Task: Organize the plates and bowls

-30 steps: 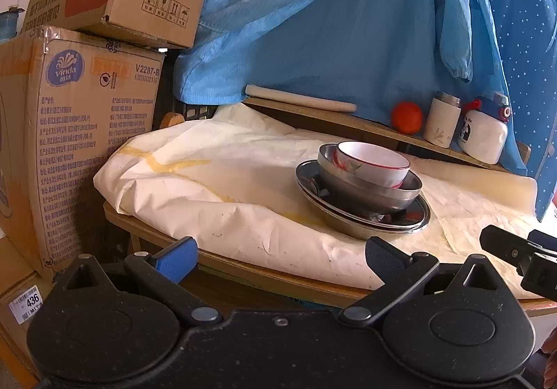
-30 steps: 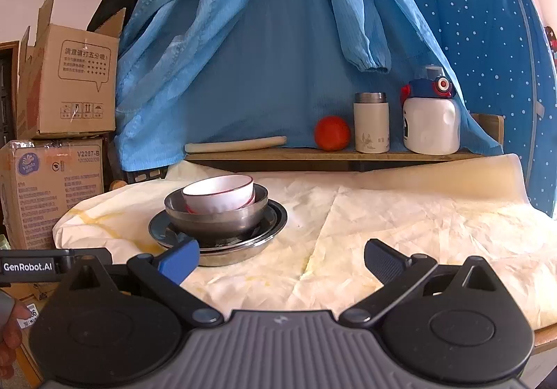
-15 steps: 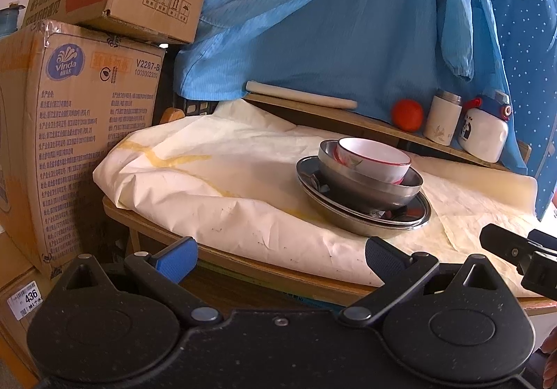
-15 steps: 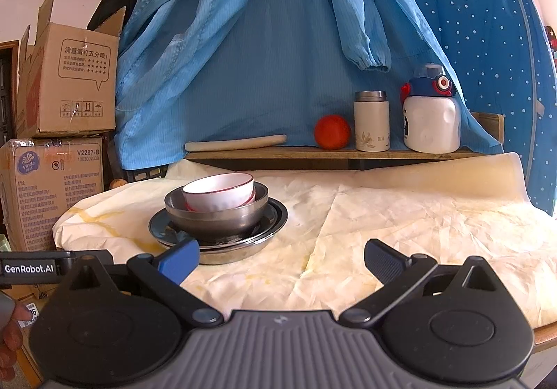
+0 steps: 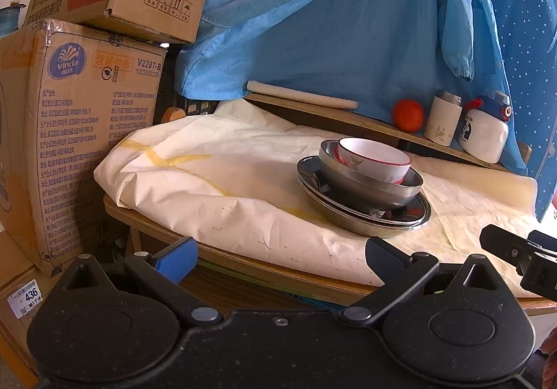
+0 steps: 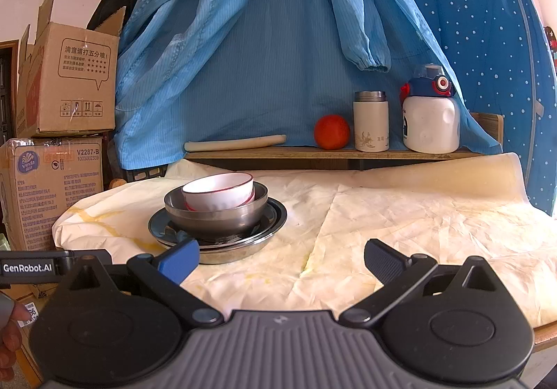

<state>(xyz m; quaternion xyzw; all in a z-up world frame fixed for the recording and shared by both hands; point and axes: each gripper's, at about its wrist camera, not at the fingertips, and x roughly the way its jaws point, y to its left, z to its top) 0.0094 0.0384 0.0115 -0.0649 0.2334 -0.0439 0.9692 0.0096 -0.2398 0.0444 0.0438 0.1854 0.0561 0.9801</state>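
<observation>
A white bowl with a red rim sits tilted inside a steel bowl, which stands on stacked steel plates on the cream-covered table. My left gripper is open and empty, in front of the table edge, short of the stack. My right gripper is open and empty above the table's near side, the stack just beyond its left finger.
Cardboard boxes are stacked left of the table. A wooden shelf behind holds a rolling pin, a tomato, a white flask and a white bottle. Blue garments hang behind.
Both grippers stay open; the views have shifted very slightly, with the stack sitting a little closer and higher in the left wrist view.
</observation>
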